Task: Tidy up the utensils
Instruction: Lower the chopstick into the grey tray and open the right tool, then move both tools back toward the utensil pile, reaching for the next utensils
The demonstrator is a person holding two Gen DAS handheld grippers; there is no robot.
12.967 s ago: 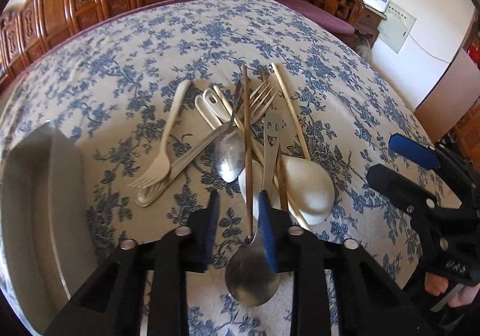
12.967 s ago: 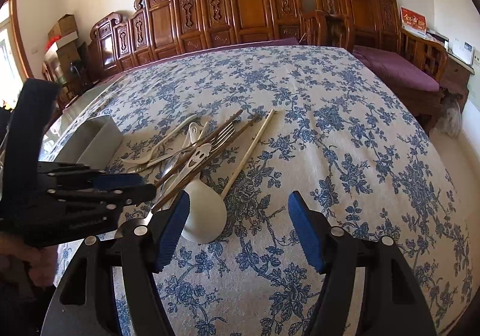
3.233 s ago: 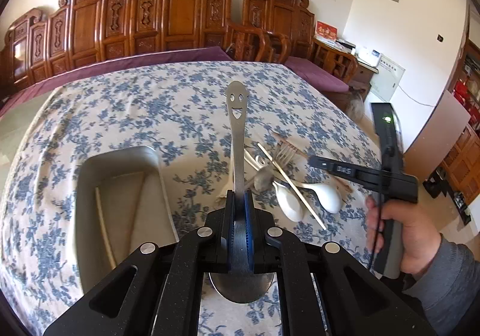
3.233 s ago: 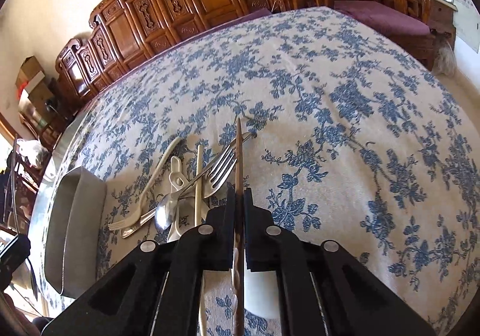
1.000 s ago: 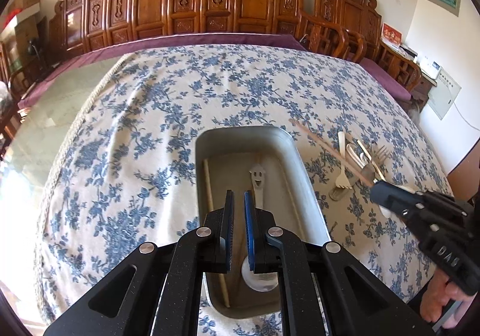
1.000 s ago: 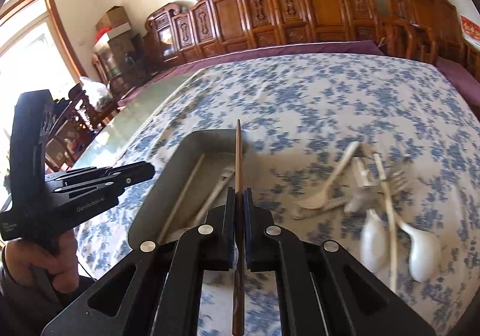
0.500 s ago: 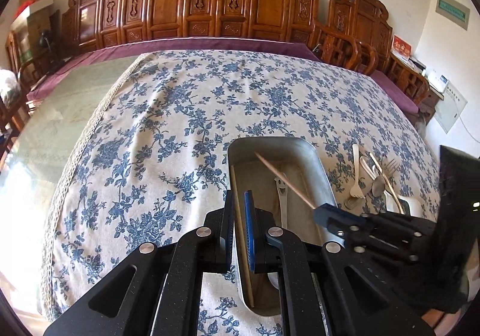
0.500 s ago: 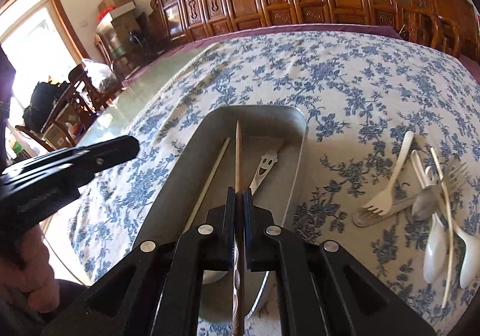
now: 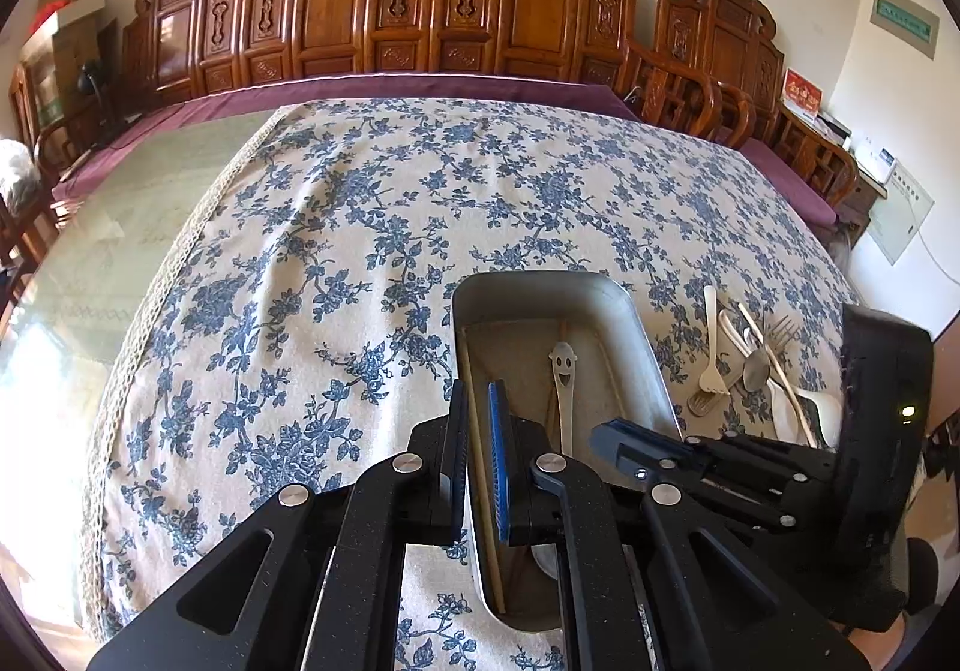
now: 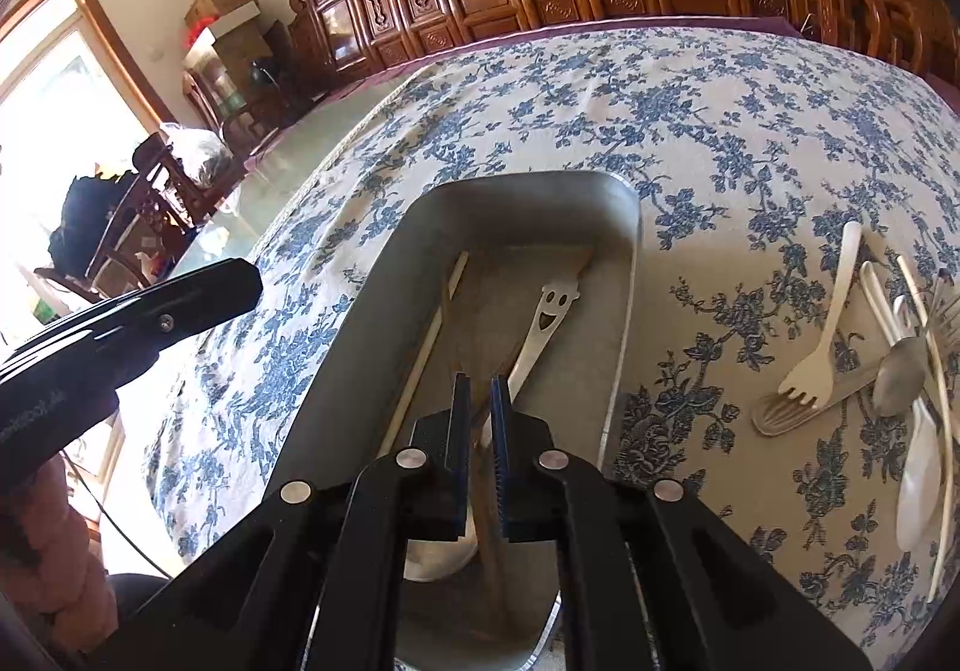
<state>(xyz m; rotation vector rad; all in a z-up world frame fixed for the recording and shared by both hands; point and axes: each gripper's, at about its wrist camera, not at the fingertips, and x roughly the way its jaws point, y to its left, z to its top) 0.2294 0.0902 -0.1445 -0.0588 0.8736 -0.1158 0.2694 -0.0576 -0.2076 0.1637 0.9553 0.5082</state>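
The metal tray (image 10: pixel 624 275) on the table (image 9: pixel 360 227) holds three utensils: one pale chopstick (image 10: pixel 420 353), one brown chopstick (image 10: pixel 492 491) and one smiley-handled spoon (image 10: pixel 543 323). The right gripper (image 10: pixel 478 449) has just been parting slightly, brown chopstick loose between its fingers. The left gripper (image 9: pixel 477 461) is closed and empty.

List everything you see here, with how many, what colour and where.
metal tray: one, grey, centre foreground.
pale chopstick: one, cream, tray's left side.
smiley spoon: one, silver, in tray.
dark chopstick: one, brown, in tray.
white fork: one, white, right of tray.
metal fork: one, silver, under white fork.
metal spoon: one, silver, right of tray.
white spoons: two, white, right of tray.
loose chopstick: one, cream, across them.
tablecloth: one, blue-floral cream.
carved chairs: several, brown, behind.
left gripper: black, shut, empty.
right gripper: black, jaws just eased open, over dark chopstick.
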